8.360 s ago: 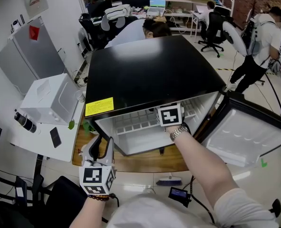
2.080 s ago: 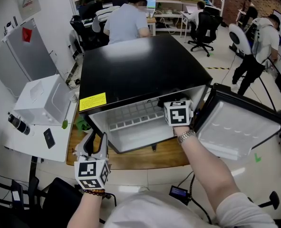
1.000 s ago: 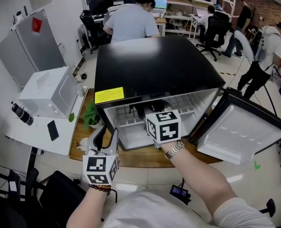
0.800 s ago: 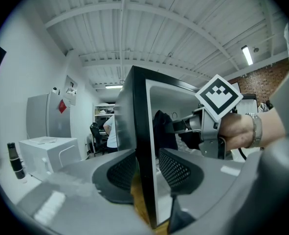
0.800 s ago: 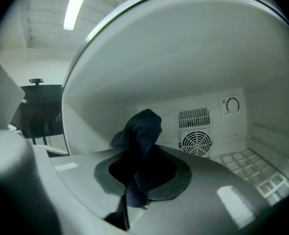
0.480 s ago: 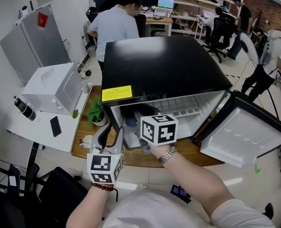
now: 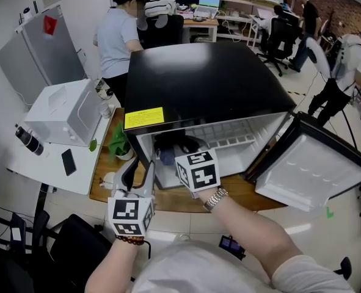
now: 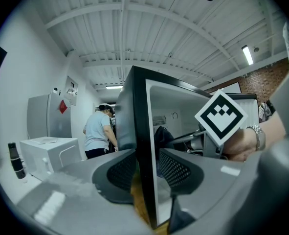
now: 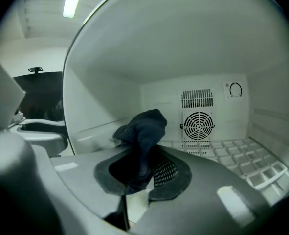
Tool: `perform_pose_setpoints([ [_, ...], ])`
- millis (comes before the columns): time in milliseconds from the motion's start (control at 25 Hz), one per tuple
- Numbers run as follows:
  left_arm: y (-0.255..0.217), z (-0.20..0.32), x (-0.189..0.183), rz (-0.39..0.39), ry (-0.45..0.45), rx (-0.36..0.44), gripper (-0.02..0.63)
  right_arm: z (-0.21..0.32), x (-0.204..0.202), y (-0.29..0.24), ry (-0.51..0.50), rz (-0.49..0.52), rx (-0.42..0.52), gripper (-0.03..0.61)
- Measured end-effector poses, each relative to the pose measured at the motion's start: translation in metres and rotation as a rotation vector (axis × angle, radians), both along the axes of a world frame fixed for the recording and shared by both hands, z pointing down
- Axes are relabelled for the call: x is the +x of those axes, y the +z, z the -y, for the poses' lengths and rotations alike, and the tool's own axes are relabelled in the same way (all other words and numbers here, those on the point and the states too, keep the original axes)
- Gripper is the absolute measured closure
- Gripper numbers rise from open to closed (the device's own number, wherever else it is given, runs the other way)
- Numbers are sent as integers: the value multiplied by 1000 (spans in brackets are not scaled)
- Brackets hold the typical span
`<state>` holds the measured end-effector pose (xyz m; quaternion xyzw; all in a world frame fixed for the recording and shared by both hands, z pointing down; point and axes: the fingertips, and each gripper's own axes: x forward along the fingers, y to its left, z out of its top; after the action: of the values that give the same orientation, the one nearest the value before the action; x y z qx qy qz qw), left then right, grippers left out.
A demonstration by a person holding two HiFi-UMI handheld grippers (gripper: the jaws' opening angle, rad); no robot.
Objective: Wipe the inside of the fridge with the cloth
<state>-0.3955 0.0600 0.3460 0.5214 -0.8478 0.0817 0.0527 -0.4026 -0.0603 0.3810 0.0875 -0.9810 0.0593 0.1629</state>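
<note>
The black fridge [image 7: 198,84] stands with its door [image 7: 314,176] swung open to the right. My right gripper [image 7: 181,154] reaches into the left part of the white interior [image 9: 183,48] and is shut on a dark blue cloth [image 9: 142,131], which bunches up above the pads. In the head view the cloth [image 7: 166,155] shows just inside the fridge's left wall. My left gripper [image 7: 137,170] hangs outside, in front of the fridge's lower left corner, open with nothing held; in its own view the left gripper [image 8: 146,168] looks along the fridge's black front edge [image 8: 134,111].
A round fan grille [image 9: 198,124] and a white wire shelf [image 9: 252,165] are at the back and right inside the fridge. To the left is a white table with a white appliance [image 7: 64,112], a phone [image 7: 69,162] and a dark bottle [image 7: 27,140]. A person [image 7: 116,35] stands behind the fridge.
My right gripper has carried the cloth leftward and lower, into the fridge's left side. The person behind has walked to the left. The left gripper has barely shifted.
</note>
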Motion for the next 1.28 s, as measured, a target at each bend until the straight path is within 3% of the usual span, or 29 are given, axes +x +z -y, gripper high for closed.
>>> perform_pose_setpoints([
  [360,0,-1,0,0,-16,3,472,29,20,6,63,-23,90,522],
  [1280,2,0,-1,-15,-59,1,472,95,71,6,194,-42,128,522],
])
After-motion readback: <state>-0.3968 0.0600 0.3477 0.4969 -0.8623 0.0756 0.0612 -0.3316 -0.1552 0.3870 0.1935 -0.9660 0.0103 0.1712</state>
